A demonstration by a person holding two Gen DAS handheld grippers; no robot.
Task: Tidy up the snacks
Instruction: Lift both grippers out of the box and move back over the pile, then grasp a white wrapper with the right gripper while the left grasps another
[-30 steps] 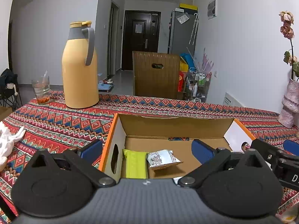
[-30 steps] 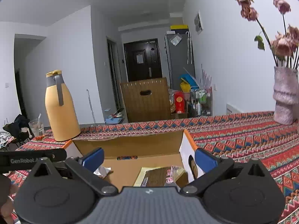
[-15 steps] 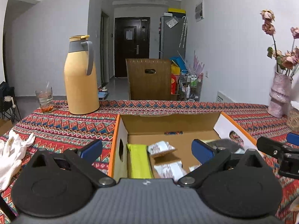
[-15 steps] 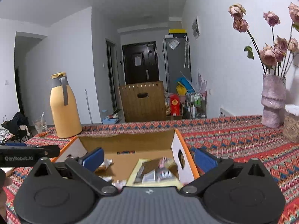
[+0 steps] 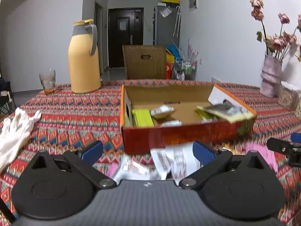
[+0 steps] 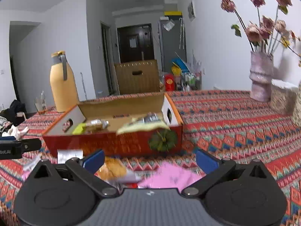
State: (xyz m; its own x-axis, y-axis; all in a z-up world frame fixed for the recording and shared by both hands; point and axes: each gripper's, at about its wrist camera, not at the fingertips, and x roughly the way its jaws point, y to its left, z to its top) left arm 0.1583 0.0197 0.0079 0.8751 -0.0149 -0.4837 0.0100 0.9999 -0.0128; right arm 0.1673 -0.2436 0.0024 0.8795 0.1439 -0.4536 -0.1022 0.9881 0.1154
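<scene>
Worktop [image 5: 75, 105] under a patterned cloth fills the lower half of both views. Open box [image 5: 180, 133], red front and orange rim, sits centre frame in both [image 6: 120, 143].

Flask [image 5: 83, 60], yellow, upper left, behind the box. Vase [image 6: 260, 79] with dried flowers at the right edge. White glove [image 5: 15, 130] lies at left edge, well apart from the box. Glass [image 5: 48, 81] just left of the flask.

Snacks inside the box: green pack [image 5: 142, 117] against its left wall, small silver packet [image 5: 161, 110] beside it, yellow-edged bag [image 5: 223, 111] leaning on the right front rim and overhanging it [image 6: 143, 126].

Loose snacks on the worktop in front of the box: white printed packets [image 5: 175, 160] between the left gripper's fingers, blurred; pink pack [image 6: 171, 176] and orange snack pack [image 6: 112, 169] between the right gripper's fingers.

Left gripper [image 5: 148, 151]: jaws wide, holding nothing, low in front of the box. Right gripper [image 6: 150, 160]: jaws wide, holding nothing, also near side of the box. Each gripper's tip shows at the edge of the other's view.
</scene>
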